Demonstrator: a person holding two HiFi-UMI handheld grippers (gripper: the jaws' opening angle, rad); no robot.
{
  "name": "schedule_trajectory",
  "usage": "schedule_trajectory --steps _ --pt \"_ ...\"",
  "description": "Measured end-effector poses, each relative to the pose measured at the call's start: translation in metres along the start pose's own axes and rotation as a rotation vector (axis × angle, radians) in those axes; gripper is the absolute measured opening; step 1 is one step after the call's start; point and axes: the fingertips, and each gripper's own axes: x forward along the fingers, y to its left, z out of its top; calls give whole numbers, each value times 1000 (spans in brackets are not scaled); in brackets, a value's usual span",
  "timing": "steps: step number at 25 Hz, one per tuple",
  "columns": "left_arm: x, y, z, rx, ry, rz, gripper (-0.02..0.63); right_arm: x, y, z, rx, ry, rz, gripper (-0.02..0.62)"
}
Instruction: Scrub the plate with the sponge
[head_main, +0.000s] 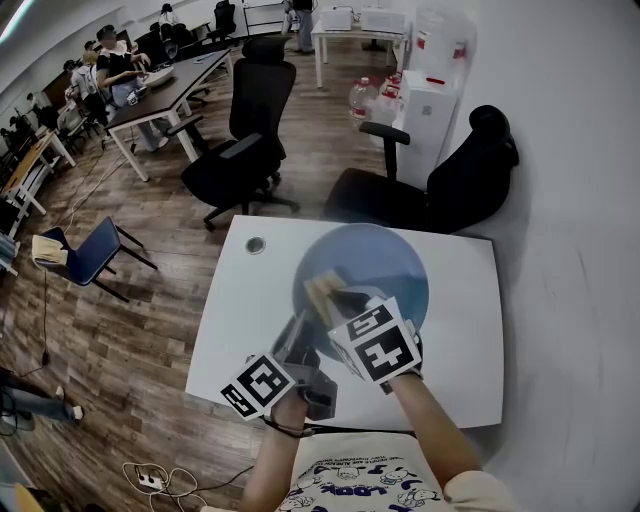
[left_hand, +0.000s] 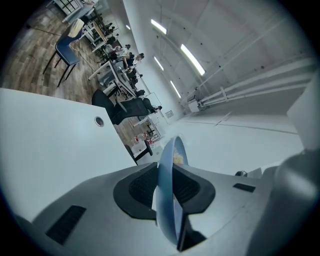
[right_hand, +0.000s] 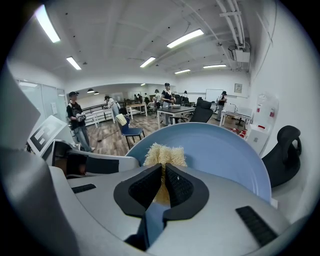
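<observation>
A large blue plate (head_main: 375, 265) is held up over the white table (head_main: 240, 320), its face turned toward me. My left gripper (head_main: 300, 340) is shut on the plate's lower left rim; in the left gripper view the plate (left_hand: 167, 192) shows edge-on between the jaws. My right gripper (head_main: 345, 305) is shut on a tan fibrous sponge (head_main: 322, 290) that lies against the plate's left part. In the right gripper view the sponge (right_hand: 165, 156) sticks out past the jaws, pressed on the blue plate (right_hand: 225, 155).
The table has a round cable hole (head_main: 255, 244) near its far left corner. Two black office chairs (head_main: 245, 140) (head_main: 450, 185) stand beyond the far edge. A white wall (head_main: 570, 200) runs along the right. People sit at desks (head_main: 170, 85) far off.
</observation>
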Motion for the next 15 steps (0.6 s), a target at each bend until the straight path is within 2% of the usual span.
schedule_trajectory --steps 15 --pt "-1 5 15 2 -44 22 66 2 13 -7 -16 27 52 38"
